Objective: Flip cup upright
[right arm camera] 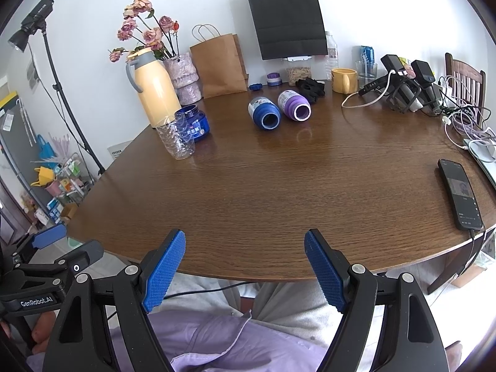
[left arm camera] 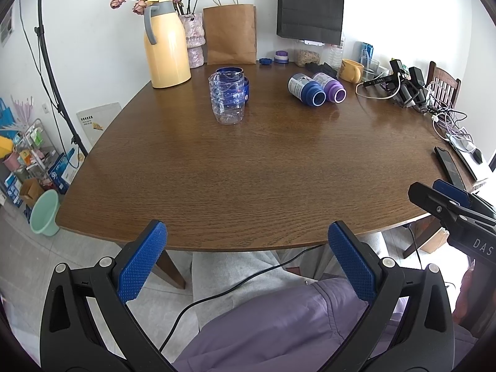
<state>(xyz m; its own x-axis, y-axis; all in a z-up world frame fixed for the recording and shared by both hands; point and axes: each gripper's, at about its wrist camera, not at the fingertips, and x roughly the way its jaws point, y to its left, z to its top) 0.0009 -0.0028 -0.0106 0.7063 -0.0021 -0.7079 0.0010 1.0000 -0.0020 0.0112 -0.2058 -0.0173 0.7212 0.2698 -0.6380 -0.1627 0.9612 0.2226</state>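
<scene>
1. The left gripper [left arm camera: 246, 249] hangs at the near edge of the tabletop [left arm camera: 263, 170], its two blue-padded fingers spread wide apart with nothing between them.
2. The right gripper [right arm camera: 245, 259] sits at the same near edge, its fingers likewise parted and empty; in the left wrist view its tip shows off to the right [left arm camera: 446, 201].
3. Two cups lie on their sides well ahead of both grippers, touching one another, mouths turned toward the cameras: a blue cup [right arm camera: 265, 114] and a purple cup [right arm camera: 294, 105].
4. From the left gripper these cups [left arm camera: 307, 90] are far ahead and to the right; from the right gripper they are far ahead, nearly straight on.
5. A clear plastic bottle bottom [left arm camera: 228, 99] stands upright ahead and slightly left of the left gripper, with a blue jar [left arm camera: 232, 76] just behind it, touching or nearly so.
6. A yellow thermos jug [left arm camera: 166, 43] stands farther back to the left, beside a vase of dried roses [left arm camera: 193, 35] and a brown paper bag [left arm camera: 231, 32].
7. A black phone [right arm camera: 460, 193] lies flat on the tabletop ahead and far right of the right gripper.
8. A yellow mug [right arm camera: 342, 80] stands upright beyond the fallen cups.
</scene>
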